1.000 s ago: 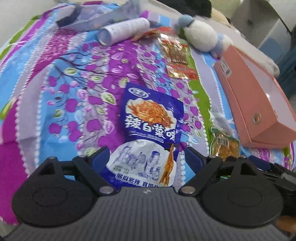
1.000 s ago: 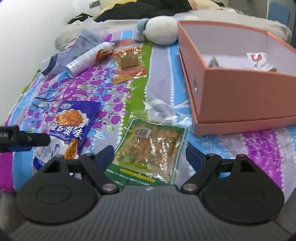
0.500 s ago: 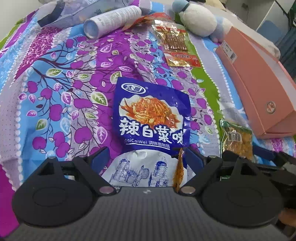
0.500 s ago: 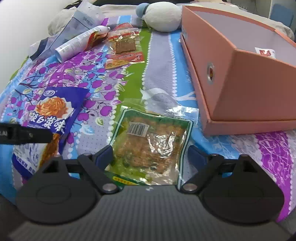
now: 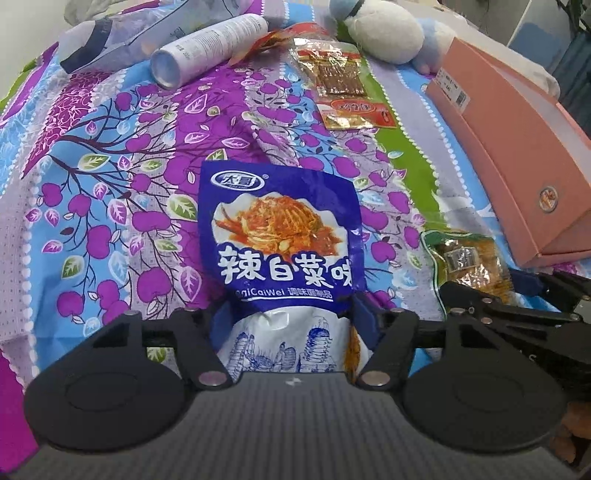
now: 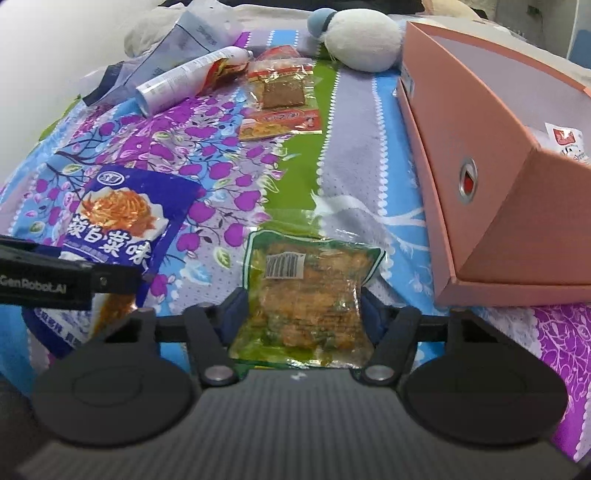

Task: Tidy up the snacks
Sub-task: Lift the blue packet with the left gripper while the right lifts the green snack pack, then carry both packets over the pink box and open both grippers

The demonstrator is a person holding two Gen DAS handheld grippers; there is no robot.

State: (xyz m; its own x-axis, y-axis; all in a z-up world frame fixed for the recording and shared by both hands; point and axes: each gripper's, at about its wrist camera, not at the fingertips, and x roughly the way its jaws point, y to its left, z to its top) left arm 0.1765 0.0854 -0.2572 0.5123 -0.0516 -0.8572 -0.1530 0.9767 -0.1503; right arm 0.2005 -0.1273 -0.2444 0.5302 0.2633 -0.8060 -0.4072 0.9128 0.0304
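Closing on two packets at once, I have both tongs low over the patterned bedspread (image 5: 110,192). My left tongs (image 5: 290,319) straddle the lower, white end of the blue kimchi-flavour snack bag (image 5: 280,236), which lies flat on the bed; the blue pads sit at the bag's two edges, and I cannot tell whether they press it. My right tongs (image 6: 297,308) are narrowing around the clear green-edged packet of orange snack pieces (image 6: 306,291), barcode sticker up, lying just beside the near corner of the pink cardboard box (image 6: 491,184). Its pads stand against the packet's sides, but a firm pinch is not clear. From the right wrist view the left tongs appear as a dark bar crossing the blue bag. Farther up the bed lie a red-labelled clear packet of brown strips (image 5: 338,77), a white spray can (image 5: 210,48) on its side and a white-and-blue plush toy (image 5: 384,33).
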